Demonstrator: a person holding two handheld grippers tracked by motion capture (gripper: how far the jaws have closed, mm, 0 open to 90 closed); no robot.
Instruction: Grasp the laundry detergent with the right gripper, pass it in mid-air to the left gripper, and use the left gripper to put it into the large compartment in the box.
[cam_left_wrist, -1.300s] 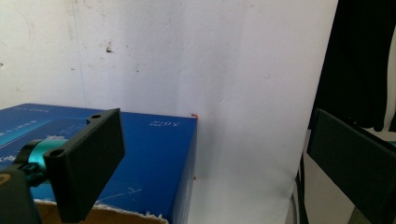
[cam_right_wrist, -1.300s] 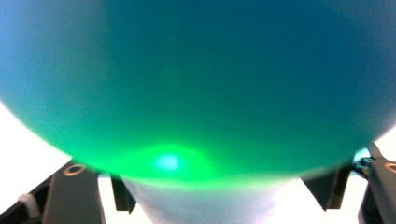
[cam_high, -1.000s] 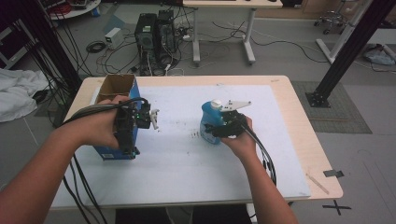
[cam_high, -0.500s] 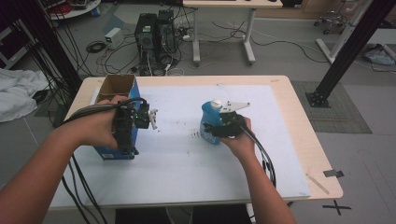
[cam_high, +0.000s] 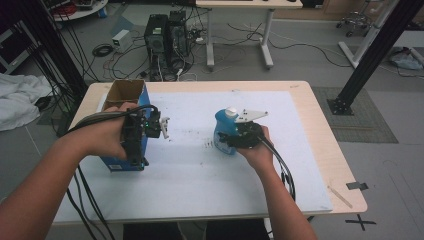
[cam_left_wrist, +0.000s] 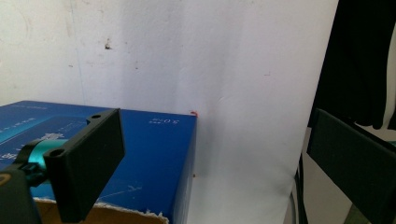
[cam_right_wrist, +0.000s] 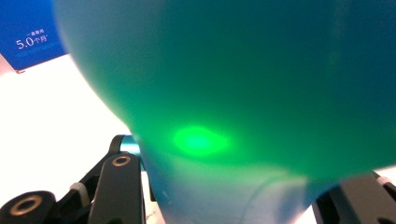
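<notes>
A blue bottle (cam_high: 223, 131) with a white cap stands on the white sheet right of centre. My right gripper (cam_high: 235, 140) is shut on its body from the person's side. In the right gripper view the bottle (cam_right_wrist: 233, 93) looms blue-green between the two black jaws of the right gripper (cam_right_wrist: 238, 196). A blue cardboard box (cam_high: 120, 150) with an open brown end lies at the table's left. My left gripper (cam_high: 137, 157) hovers over it, held in the left hand. In the left gripper view my left gripper (cam_left_wrist: 219, 149) is open, one jaw above the box (cam_left_wrist: 154, 154), nothing gripped.
A white sheet (cam_high: 200, 185) covers most of the wooden table (cam_high: 320, 125). Cables trail from both grippers over the near edge. Behind the table, computer towers (cam_high: 167, 35) and loose cables sit on the floor. A black post (cam_high: 370, 55) rises at the right.
</notes>
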